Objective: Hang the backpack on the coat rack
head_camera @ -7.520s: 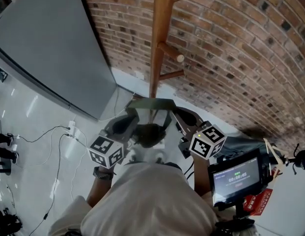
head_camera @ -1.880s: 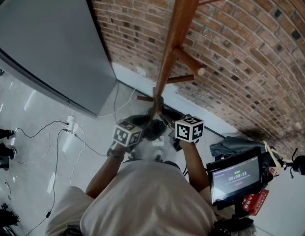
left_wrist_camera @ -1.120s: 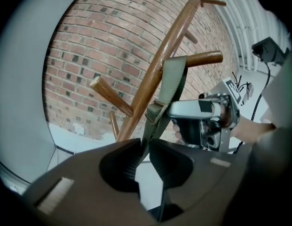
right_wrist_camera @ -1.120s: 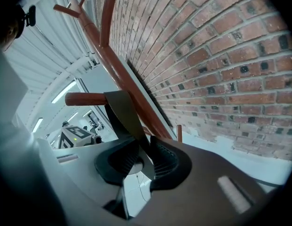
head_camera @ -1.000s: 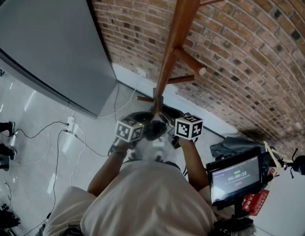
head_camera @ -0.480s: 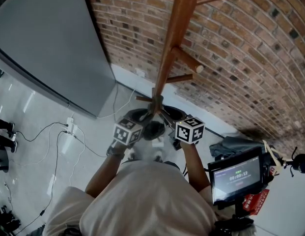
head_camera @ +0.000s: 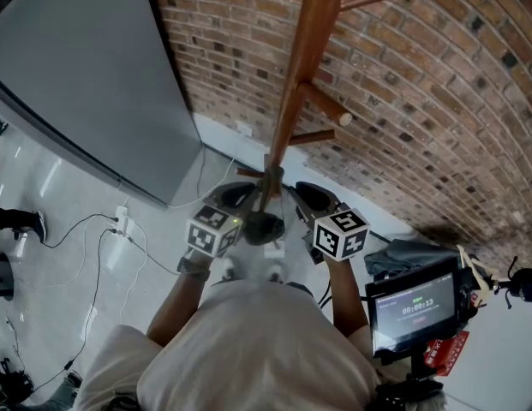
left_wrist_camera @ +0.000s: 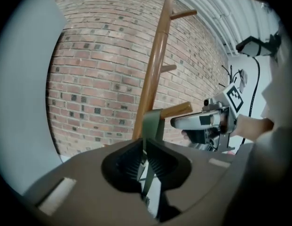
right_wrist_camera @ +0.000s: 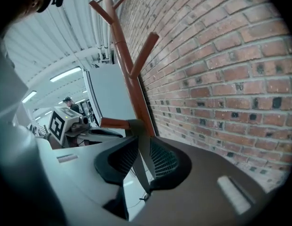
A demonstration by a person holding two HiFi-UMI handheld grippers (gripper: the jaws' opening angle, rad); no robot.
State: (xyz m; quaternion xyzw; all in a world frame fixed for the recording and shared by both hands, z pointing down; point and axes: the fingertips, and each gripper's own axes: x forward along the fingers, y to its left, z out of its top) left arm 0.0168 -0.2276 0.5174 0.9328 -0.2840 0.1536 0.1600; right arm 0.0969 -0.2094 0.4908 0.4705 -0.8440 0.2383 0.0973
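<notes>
Backpack (head_camera: 264, 227): dark, low against the wooden pole of the coat rack (head_camera: 300, 75), between both grippers.
Strap (left_wrist_camera: 153, 121): olive green, looped over a short low peg (left_wrist_camera: 177, 109) on the pole.
Left gripper (left_wrist_camera: 145, 143): fingers (left_wrist_camera: 127, 161) clenched on the strap, having just closed in further.
Right gripper (right_wrist_camera: 142, 145): fingers (right_wrist_camera: 163, 161) also just closed in, grasping the same strap from the other side.
Backdrop: red brick wall (head_camera: 437, 101) behind the rack.

We see the coat rack (head_camera: 293, 84), a reddish-brown wooden pole with angled pegs, standing upright close to the brick wall (head_camera: 420, 101). The backpack's olive strap (left_wrist_camera: 153, 122) loops over a short lower peg (left_wrist_camera: 177, 109) and runs straight down. The backpack (head_camera: 264, 227), a dark rounded mass, lies below that peg, beside the pole.
</notes>
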